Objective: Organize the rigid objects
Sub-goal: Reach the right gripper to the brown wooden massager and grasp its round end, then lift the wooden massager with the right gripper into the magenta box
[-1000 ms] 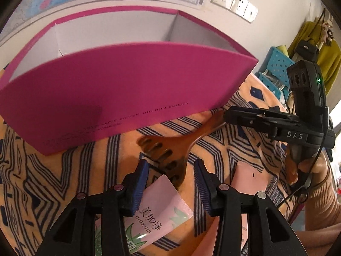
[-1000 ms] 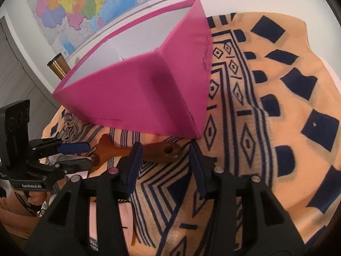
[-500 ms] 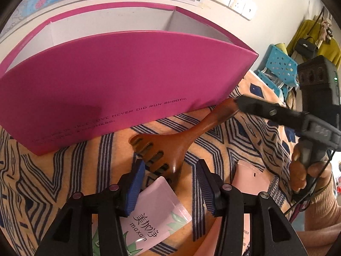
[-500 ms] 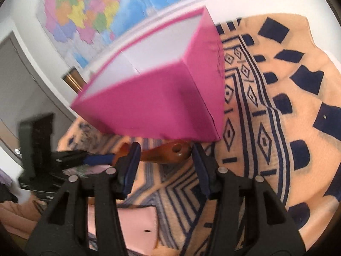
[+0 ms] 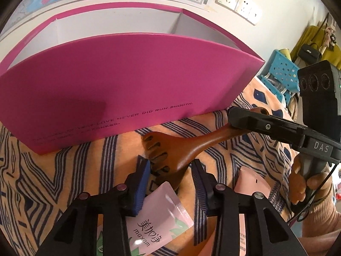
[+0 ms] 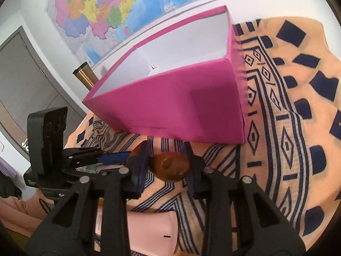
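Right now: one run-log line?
left gripper: closing on wooden massager head | right gripper: closing on handle | pink box: unfilled

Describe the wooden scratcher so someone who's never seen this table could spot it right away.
Find the big pink box on the orange patterned cloth. Lying just in front of it is the wooden scratcher: brown, with a long handle and a slotted claw-shaped head. The neighbouring pink packets are flat, so it is the only wooden thing there.

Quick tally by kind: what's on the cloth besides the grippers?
Pink box: 1
Wooden scratcher: 1
Pink sachets: 2, one by the left fingers, one further right
Total: 4
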